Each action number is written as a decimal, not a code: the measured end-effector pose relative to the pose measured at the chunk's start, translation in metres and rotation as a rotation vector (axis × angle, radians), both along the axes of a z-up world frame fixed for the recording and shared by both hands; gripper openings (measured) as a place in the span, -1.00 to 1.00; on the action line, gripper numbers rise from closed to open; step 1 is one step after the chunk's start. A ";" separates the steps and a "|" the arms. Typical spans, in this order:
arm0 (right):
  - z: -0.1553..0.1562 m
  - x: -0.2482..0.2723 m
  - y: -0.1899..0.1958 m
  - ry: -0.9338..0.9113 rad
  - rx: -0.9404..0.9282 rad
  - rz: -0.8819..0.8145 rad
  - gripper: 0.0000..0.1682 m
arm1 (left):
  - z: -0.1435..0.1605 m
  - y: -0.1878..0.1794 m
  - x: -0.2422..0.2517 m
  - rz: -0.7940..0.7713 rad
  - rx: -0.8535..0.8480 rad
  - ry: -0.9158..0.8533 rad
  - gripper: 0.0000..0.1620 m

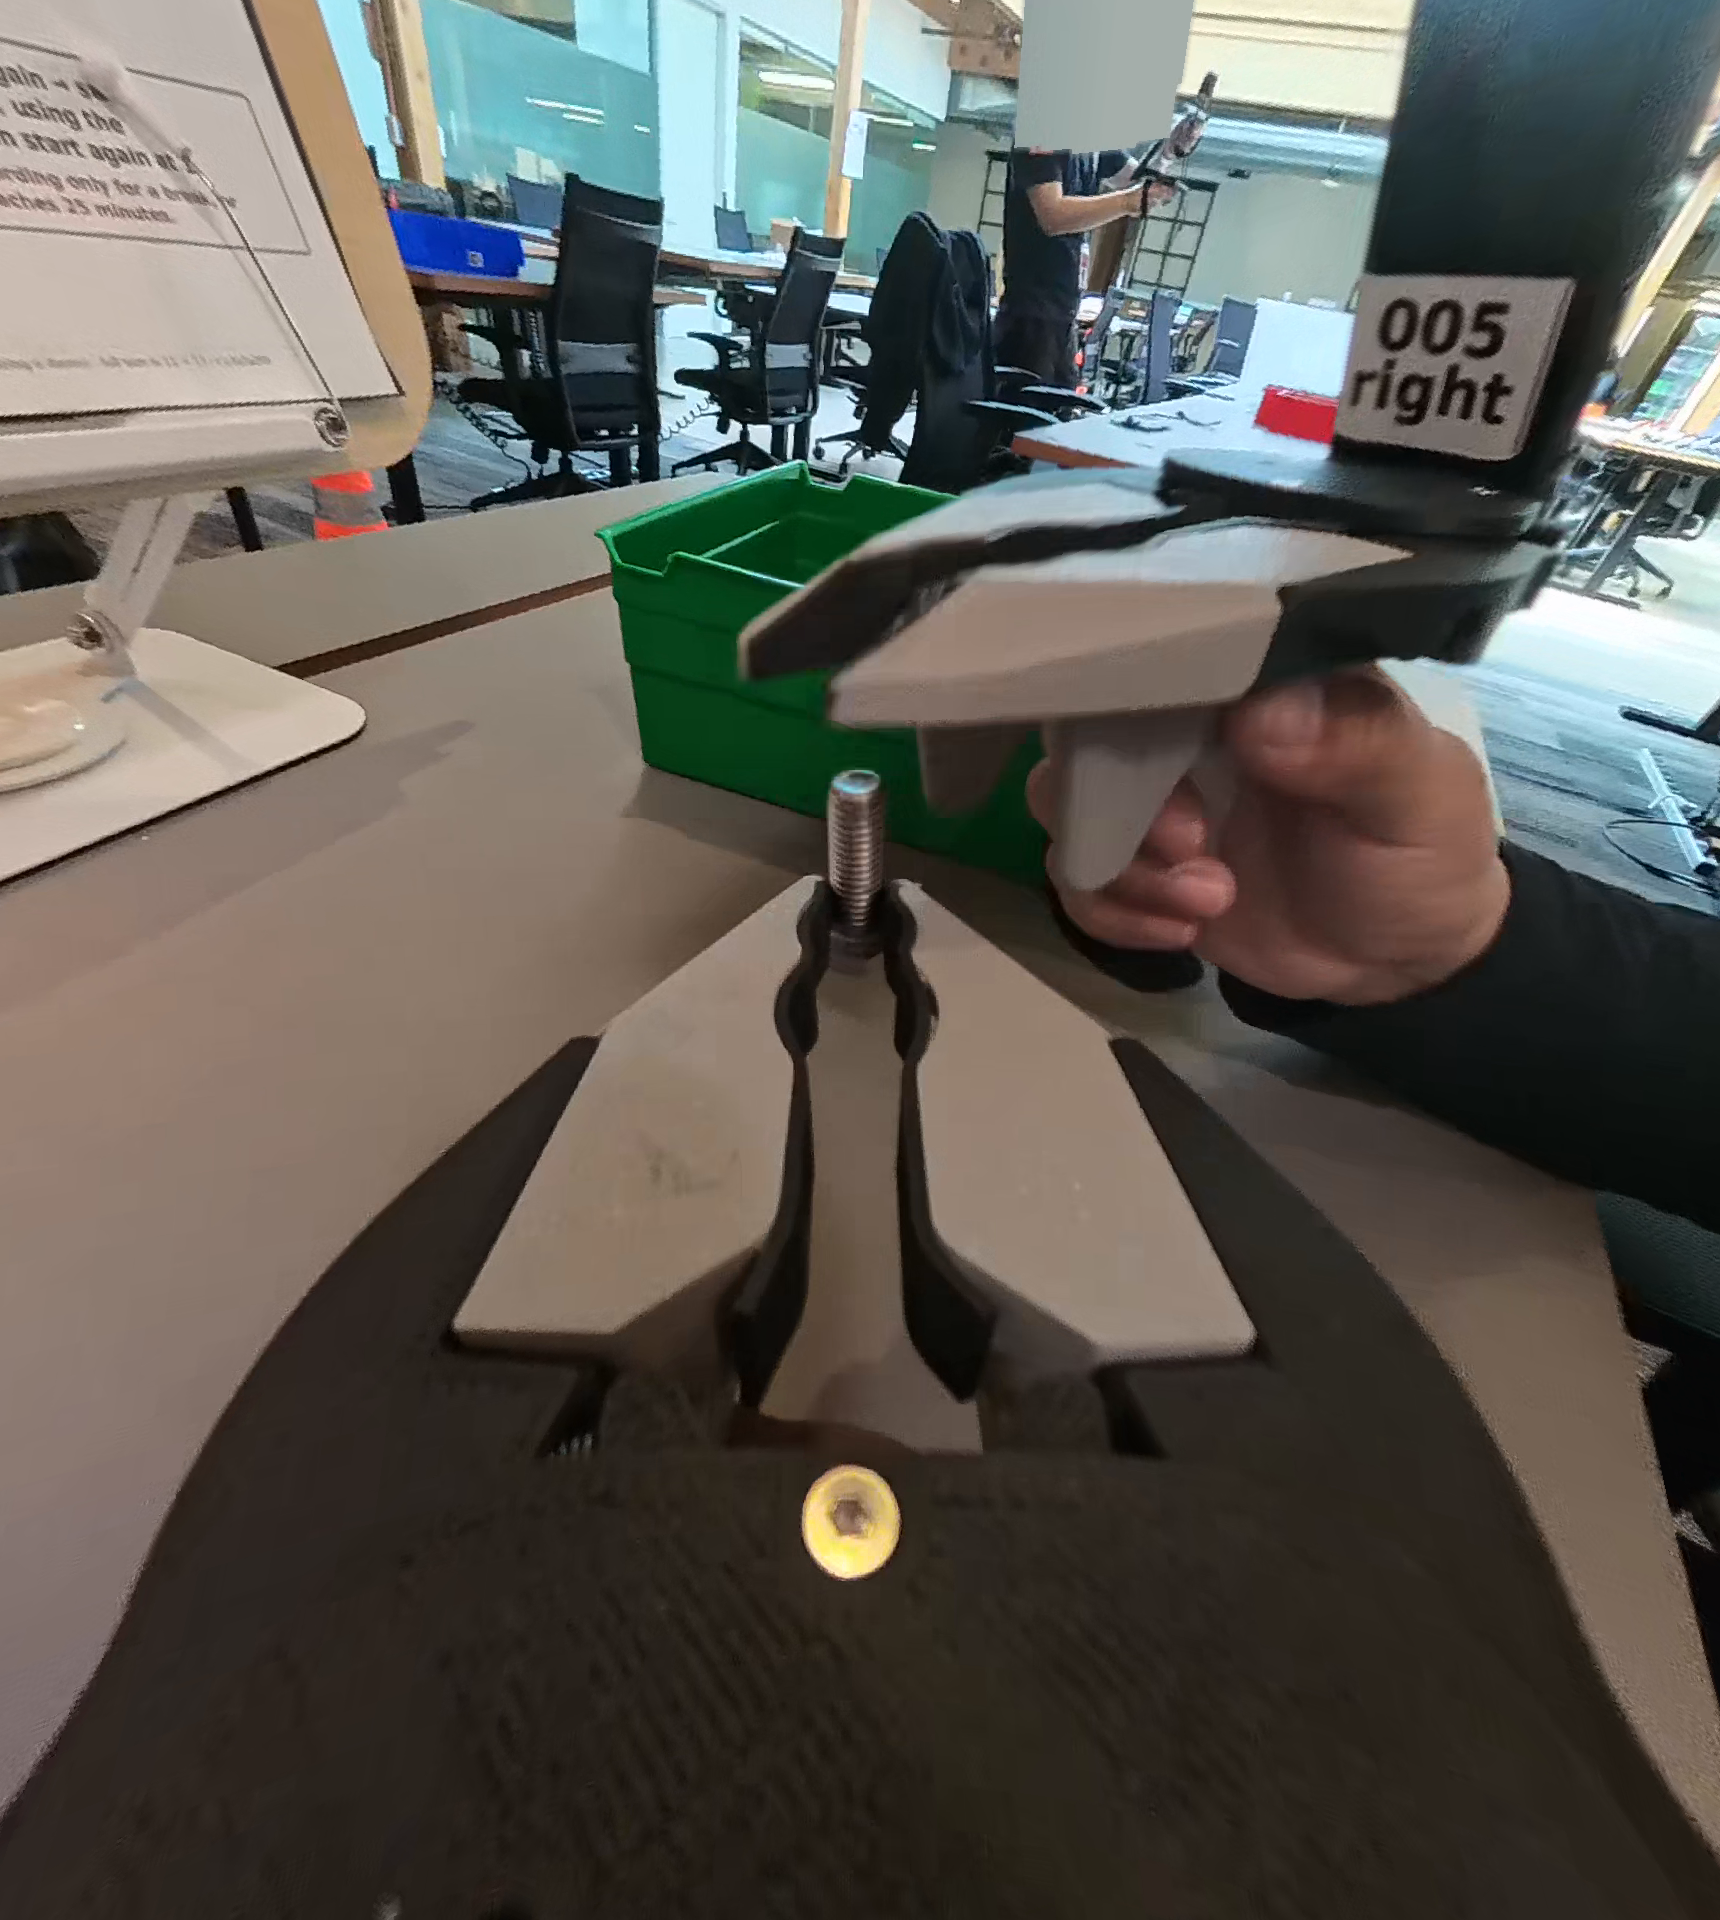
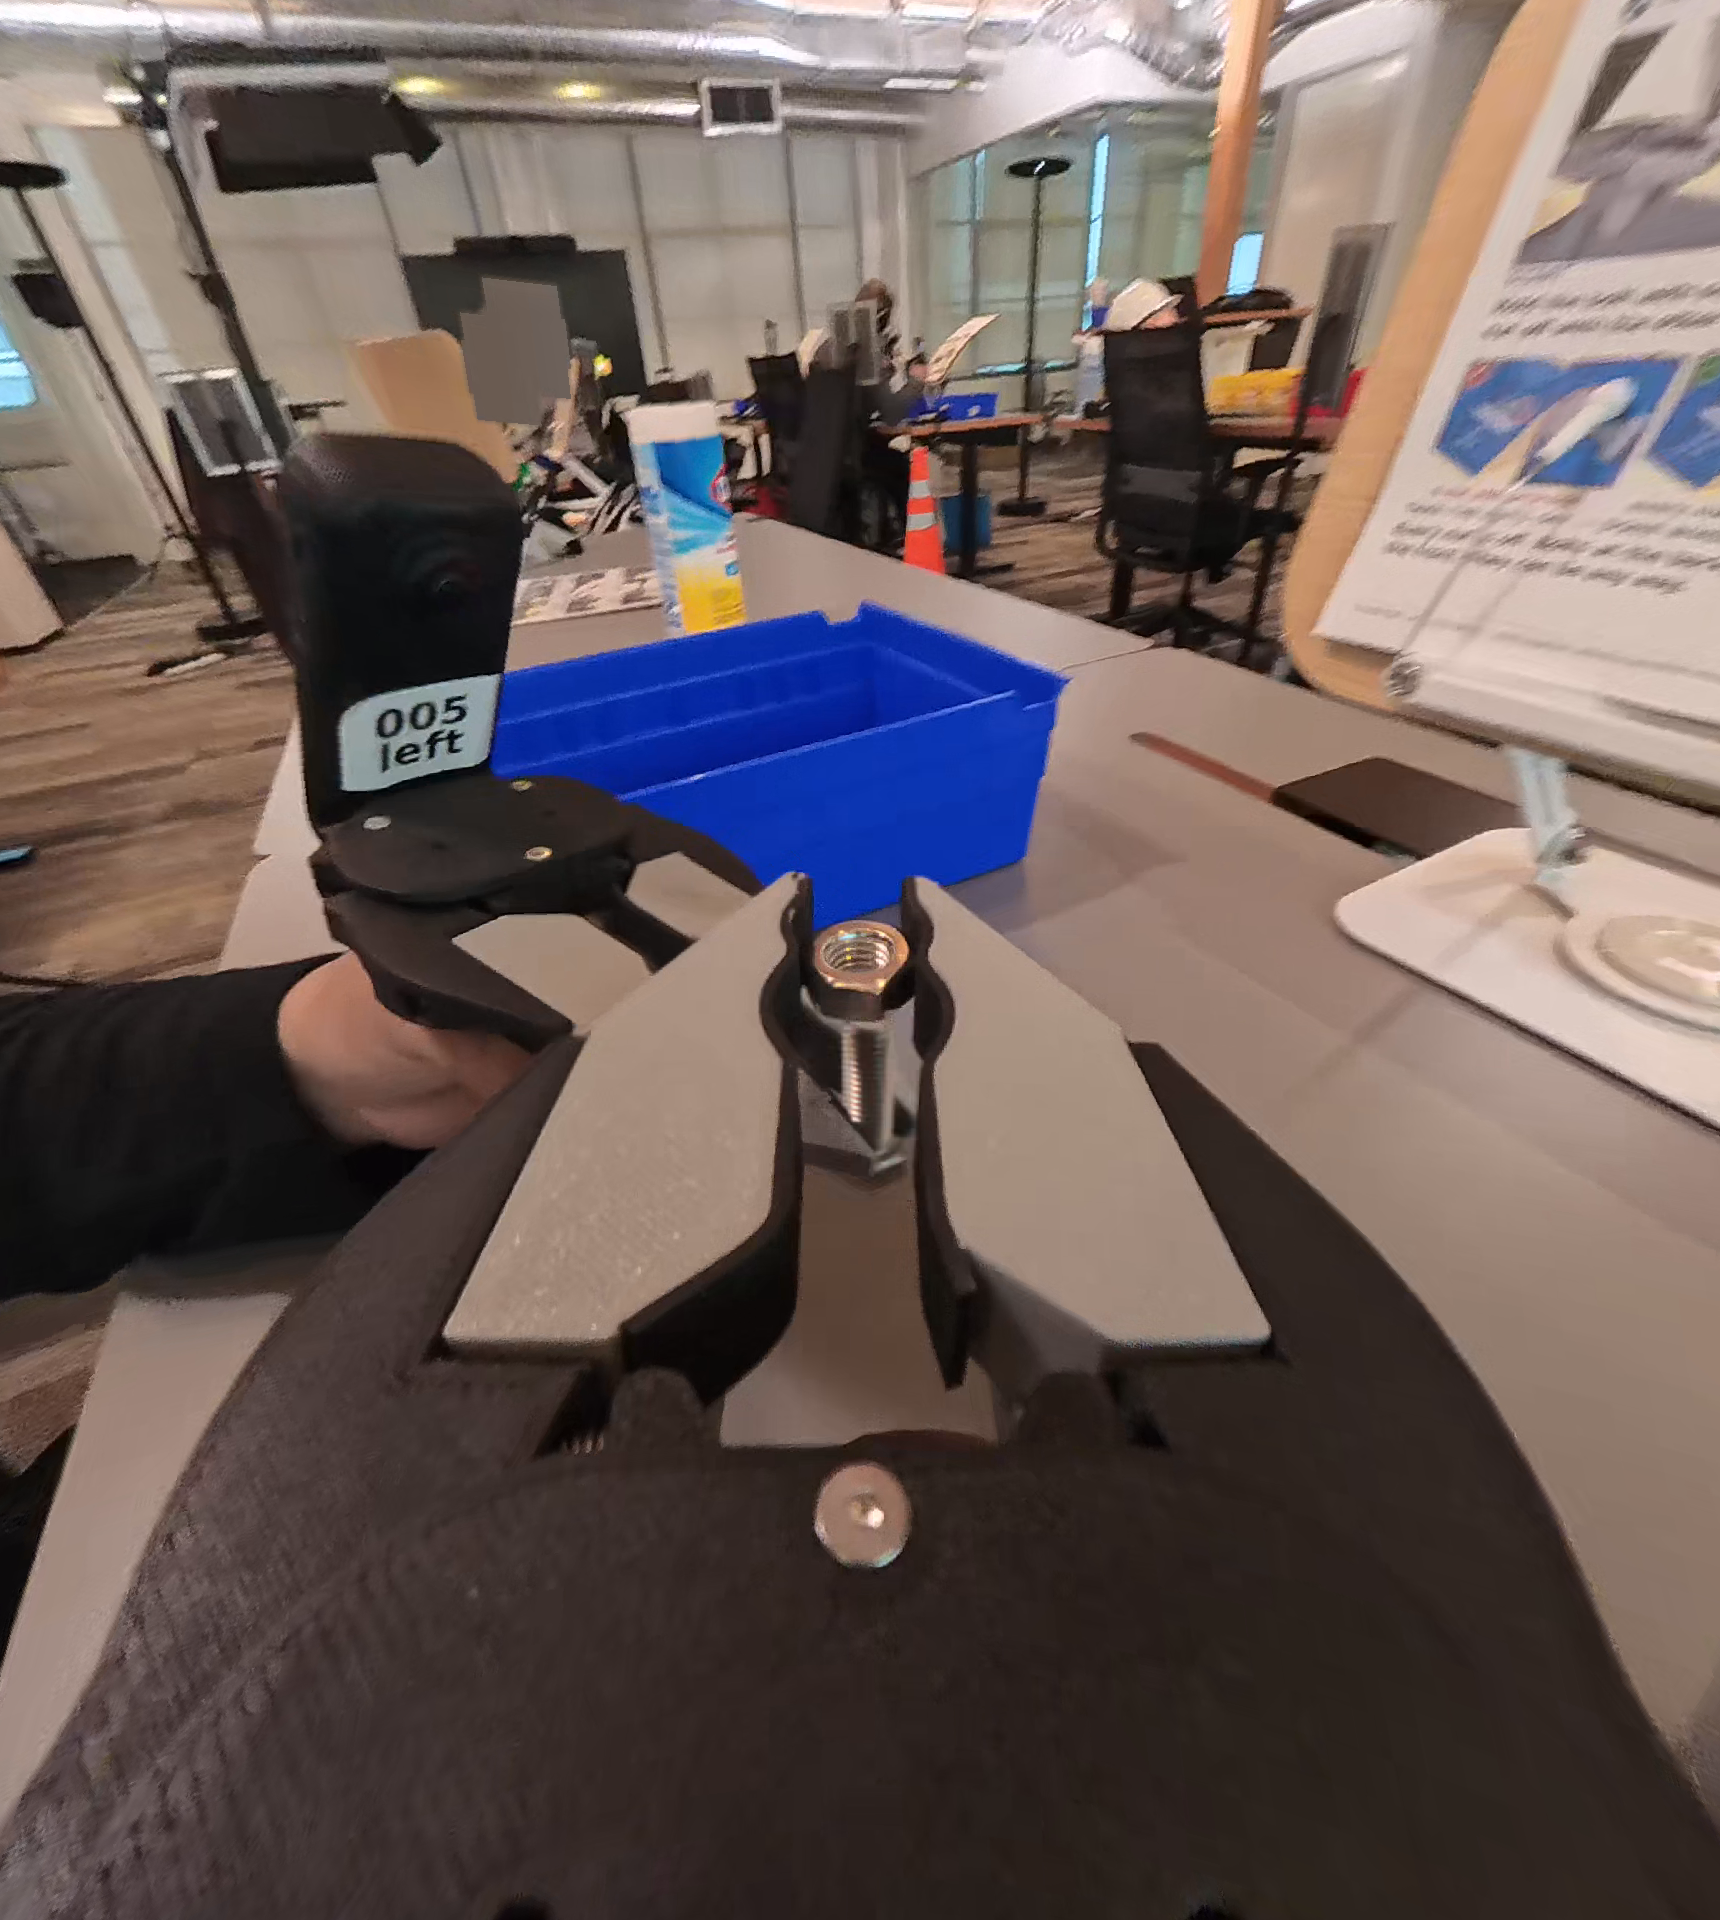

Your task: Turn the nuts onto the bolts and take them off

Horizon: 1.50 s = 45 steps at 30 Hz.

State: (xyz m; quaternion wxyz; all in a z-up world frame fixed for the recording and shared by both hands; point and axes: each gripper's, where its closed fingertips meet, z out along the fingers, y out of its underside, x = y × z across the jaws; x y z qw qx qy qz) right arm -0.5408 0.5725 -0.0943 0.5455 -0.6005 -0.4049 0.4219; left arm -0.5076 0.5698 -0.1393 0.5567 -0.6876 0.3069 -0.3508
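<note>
R fingers (image 2: pixel 923 935) pinch nut (image 2: pixel 858 961), L view bolt (image 1: pixel 854 836) only

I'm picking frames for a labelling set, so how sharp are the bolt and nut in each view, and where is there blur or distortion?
Left wrist view: bolt fairly sharp, right gripper soft, document stand smeared. Right wrist view: nut crisp, edges bowed, blue bin slightly soft.

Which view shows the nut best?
Right wrist view. The hex nut sits between the right gripper fingertips, its threaded bore facing the camera, above the bolt. The left wrist view shows none of it: the right gripper's fingers hide it from the side; only the left gripper clamping the bolt shows.
</note>
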 end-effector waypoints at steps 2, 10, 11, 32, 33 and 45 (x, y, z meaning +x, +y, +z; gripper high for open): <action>0.013 0.011 0.004 0.041 0.034 -0.040 -0.84 | 0.003 0.000 -0.001 0.006 0.008 -0.012 -0.92; 0.065 0.044 -0.007 0.151 0.190 -0.166 -0.84 | -0.004 0.006 -0.004 0.038 0.014 0.026 -0.92; 0.078 0.054 -0.013 0.175 0.203 -0.180 -0.84 | -0.004 0.007 -0.005 0.041 0.012 0.024 -0.92; -0.103 0.248 0.008 -0.664 -0.467 -0.374 -0.63 | -0.001 0.003 -0.001 0.020 0.032 0.025 -0.92; -0.102 0.248 0.007 -0.664 -0.461 -0.376 -0.63 | -0.002 0.002 0.000 0.014 0.030 0.025 -0.92; 0.024 0.140 -0.034 -0.269 -0.084 -0.239 -0.68 | 0.004 -0.017 0.017 -0.104 0.073 0.012 -0.92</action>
